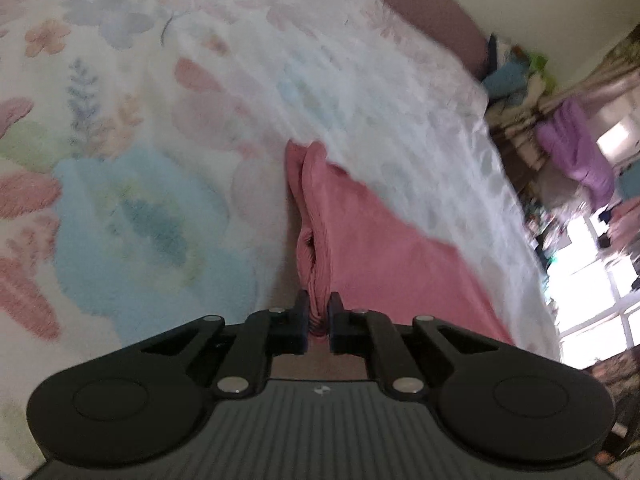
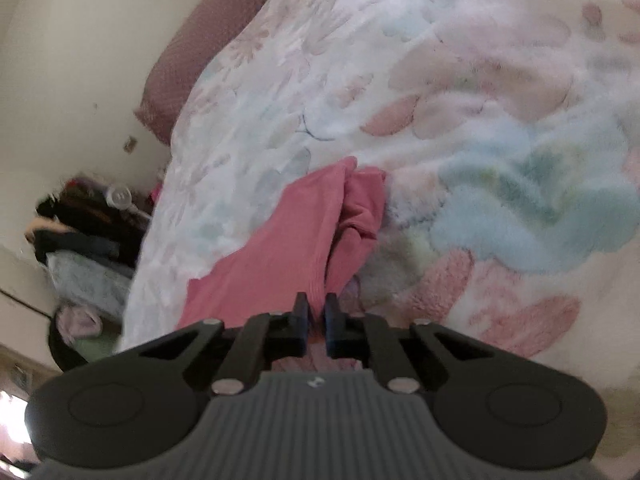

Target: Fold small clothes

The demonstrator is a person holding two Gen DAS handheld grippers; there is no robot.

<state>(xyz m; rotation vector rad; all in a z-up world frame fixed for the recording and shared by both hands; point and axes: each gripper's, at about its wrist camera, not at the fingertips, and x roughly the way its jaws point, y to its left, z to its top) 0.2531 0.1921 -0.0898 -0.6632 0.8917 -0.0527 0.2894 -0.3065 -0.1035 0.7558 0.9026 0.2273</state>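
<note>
A small pink ribbed garment lies on a floral blanket. In the left wrist view my left gripper is shut on a bunched edge of this pink cloth, which runs away from the jaws as a fold. The right wrist view shows the same pink garment spread to the left, with a crumpled part to the right of it. My right gripper is shut on its near edge, pink cloth pinched between the black fingers. Both views are blurred.
The fluffy floral blanket covers the bed. A mauve headboard stands at the far end against a cream wall. Piled clothes lie on the floor beside the bed, and a purple cloth hangs near a bright window.
</note>
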